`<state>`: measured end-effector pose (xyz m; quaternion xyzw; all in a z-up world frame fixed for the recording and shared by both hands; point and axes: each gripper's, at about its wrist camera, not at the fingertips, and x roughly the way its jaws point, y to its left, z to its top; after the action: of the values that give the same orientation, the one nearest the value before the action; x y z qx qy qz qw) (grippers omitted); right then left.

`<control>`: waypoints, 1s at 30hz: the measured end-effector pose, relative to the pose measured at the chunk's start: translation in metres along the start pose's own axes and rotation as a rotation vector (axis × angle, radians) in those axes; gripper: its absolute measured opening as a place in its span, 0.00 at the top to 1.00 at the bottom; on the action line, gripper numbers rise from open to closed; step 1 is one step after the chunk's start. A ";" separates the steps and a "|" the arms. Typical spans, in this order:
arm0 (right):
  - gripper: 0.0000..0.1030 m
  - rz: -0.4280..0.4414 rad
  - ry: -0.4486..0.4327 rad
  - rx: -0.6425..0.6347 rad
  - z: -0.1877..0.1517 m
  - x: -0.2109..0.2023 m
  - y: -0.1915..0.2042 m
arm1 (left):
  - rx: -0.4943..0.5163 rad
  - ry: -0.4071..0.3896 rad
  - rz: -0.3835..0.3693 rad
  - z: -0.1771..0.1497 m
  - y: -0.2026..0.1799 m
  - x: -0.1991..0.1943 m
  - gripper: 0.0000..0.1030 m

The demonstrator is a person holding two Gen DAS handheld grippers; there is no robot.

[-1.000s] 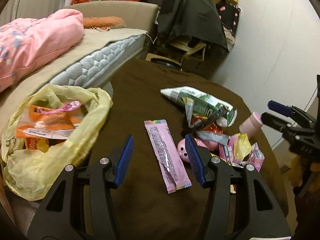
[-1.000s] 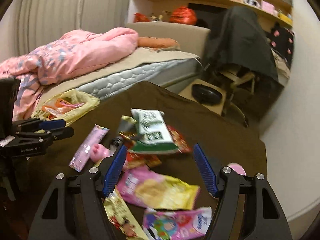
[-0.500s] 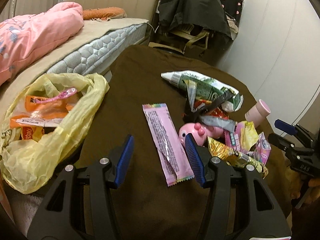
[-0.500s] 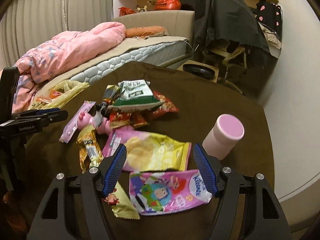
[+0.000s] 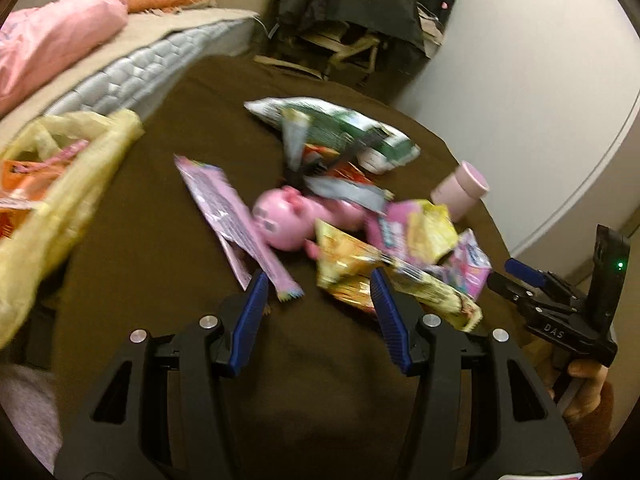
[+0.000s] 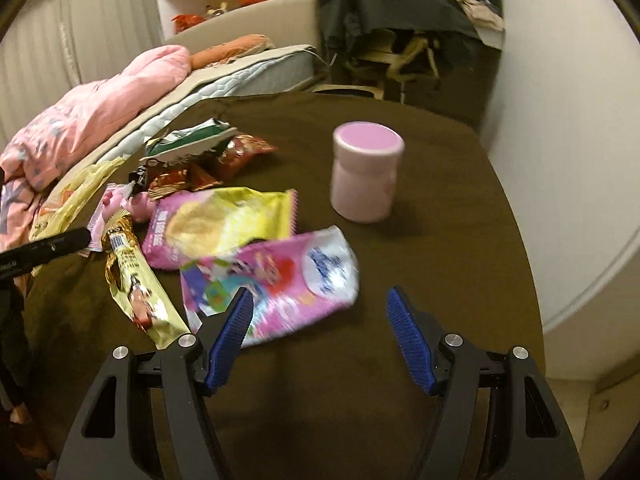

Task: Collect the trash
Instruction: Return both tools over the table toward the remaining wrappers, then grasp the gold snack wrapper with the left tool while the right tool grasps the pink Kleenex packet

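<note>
Trash bag [image 5: 60,200] sits far off to the left of my left hand-held gripper [image 5: 316,300], which is spread wide and empty; the long pink wrapper [image 5: 236,216] runs lengthwise away from its left fingertip. Further right, my right hand-held gripper [image 6: 320,320] (also spread, holding nothing) has the cartoon packet [image 6: 280,280] lying crosswise just ahead-left, so I judge it nearer.

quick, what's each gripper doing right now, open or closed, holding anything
Left gripper: open, holding nothing, over the brown table near the long pink wrapper.
Right gripper: open, holding nothing, by the pink cartoon packet.
</note>
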<state>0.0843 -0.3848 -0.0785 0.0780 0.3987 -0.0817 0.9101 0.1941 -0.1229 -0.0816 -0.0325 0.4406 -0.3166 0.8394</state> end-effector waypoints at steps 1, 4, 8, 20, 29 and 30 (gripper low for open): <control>0.37 -0.002 -0.004 0.012 -0.002 -0.001 -0.003 | -0.001 0.009 0.003 -0.001 -0.004 0.004 0.51; 0.37 0.007 -0.012 0.049 -0.009 -0.002 -0.011 | -0.018 0.050 0.014 -0.005 -0.016 0.021 0.51; 0.37 0.052 -0.019 0.108 -0.014 -0.002 -0.014 | -0.005 0.041 0.040 -0.005 -0.024 0.026 0.57; 0.37 0.172 0.043 0.122 -0.006 0.021 0.012 | 0.000 -0.001 0.046 -0.002 0.006 -0.021 0.66; 0.45 0.113 0.018 0.040 0.022 0.039 0.031 | 0.011 -0.014 0.126 -0.012 0.030 -0.043 0.65; 0.47 0.114 0.013 0.037 0.025 0.040 0.032 | 0.010 -0.015 0.120 -0.014 0.032 -0.045 0.65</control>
<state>0.1353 -0.3621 -0.0886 0.1178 0.3978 -0.0368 0.9091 0.1816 -0.0691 -0.0686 -0.0042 0.4340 -0.2676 0.8602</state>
